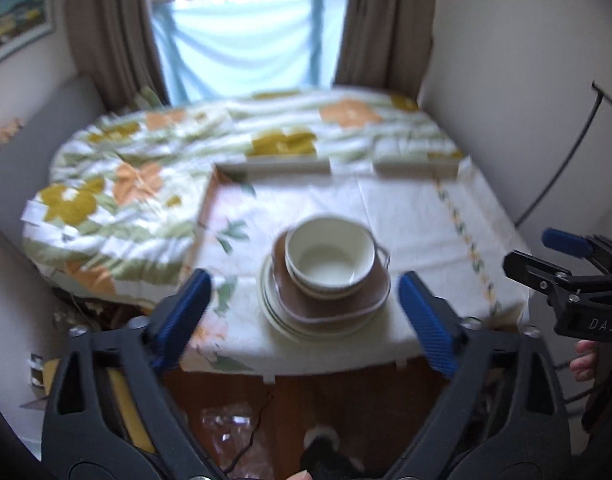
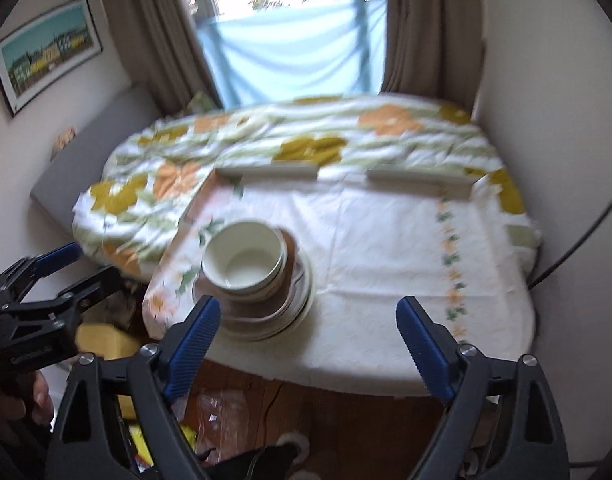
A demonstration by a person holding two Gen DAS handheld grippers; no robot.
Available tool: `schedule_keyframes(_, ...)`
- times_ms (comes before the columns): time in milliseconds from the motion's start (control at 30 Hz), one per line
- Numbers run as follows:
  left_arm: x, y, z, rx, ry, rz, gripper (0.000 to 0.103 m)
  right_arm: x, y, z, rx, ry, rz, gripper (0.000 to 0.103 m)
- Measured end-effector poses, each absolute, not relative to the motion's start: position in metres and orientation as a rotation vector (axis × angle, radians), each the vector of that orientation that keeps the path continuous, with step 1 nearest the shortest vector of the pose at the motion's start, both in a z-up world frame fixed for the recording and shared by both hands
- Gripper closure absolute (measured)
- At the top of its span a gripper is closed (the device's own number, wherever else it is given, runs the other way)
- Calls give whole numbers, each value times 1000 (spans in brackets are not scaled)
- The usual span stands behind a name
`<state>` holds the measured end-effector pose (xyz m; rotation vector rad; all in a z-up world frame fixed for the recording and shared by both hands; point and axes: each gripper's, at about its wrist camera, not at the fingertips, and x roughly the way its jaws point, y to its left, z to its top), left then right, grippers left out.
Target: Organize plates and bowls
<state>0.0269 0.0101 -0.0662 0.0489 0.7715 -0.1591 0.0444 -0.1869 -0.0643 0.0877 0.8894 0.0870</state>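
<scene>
A stack of dishes stands near the front edge of the table: cream bowls [image 1: 329, 258] [image 2: 244, 256] nested on top, a brown squarish plate [image 1: 333, 300] [image 2: 246, 312] under them, and cream round plates [image 1: 274, 312] [image 2: 302, 304] at the bottom. My left gripper [image 1: 306, 304] is open and empty, held back from the stack with its blue pads either side of it in view. My right gripper [image 2: 309, 320] is open and empty, with the stack in front of its left finger. Each gripper shows in the other's view, the right [image 1: 561, 256] and the left [image 2: 66, 268].
The table wears a pale flowered cloth [image 1: 425, 216] [image 2: 385, 240]. Behind it lies a bed with an orange and olive floral cover [image 1: 146, 184] [image 2: 266, 140], then curtains and a window. Walls stand close on both sides. Clutter and plastic wrap [image 2: 222, 412] lie on the wooden floor below.
</scene>
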Motion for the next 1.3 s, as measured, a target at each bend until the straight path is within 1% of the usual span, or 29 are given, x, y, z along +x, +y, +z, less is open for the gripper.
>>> schedule_keyframes(33,13,10,-53,41,707,-137,0,34,-190,-53,83,852,63,13)
schedule_keyframes(100,-3,10,-37,31,640,-131,0,19,-193,-38,77,788,32,1)
schedule_keyframes(267,-39,3,-9,26,534,-112,0,-15,-197,-10,69,659,-22,1)
schedule_keyframes(467,-75,-4,2,39,458,-90,0,-46,-197,9,55,583,-56,1)
schedule_keyframes(667,-90,-4,5,32,430,-97,0,-61,-198,14,58,562,-69,1)
schedule_keyframes(1300,-95,-13,13,62,392,-100,0,-72,-200,18,59,534,-91,1)
